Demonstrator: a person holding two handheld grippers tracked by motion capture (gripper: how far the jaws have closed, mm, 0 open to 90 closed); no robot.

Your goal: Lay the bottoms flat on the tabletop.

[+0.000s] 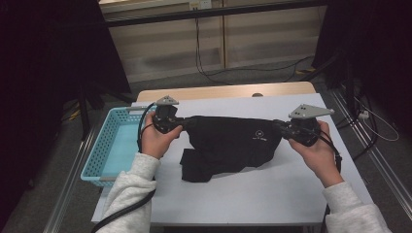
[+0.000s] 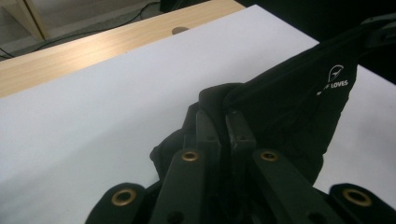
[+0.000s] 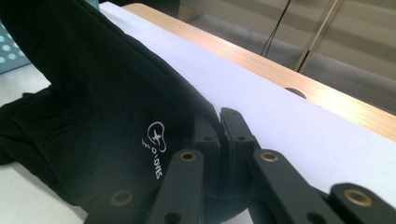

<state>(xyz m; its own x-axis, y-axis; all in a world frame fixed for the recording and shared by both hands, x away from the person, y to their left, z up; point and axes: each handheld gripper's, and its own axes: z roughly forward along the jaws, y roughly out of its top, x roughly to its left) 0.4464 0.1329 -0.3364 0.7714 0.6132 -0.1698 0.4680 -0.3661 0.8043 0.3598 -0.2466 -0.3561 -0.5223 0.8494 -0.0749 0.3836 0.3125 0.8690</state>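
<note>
A black garment with a small white logo hangs stretched between my two grippers above the white table; its lower folds rest on the surface. My left gripper is shut on the garment's left edge. In the left gripper view the jaws pinch bunched black cloth. My right gripper is shut on the right edge, and the right gripper view shows its jaws closed on the fabric beside the printed logo.
A light blue plastic basket sits against the table's left side, beside my left hand. A wooden strip runs along the table's far edge. Cables lie on the floor beyond.
</note>
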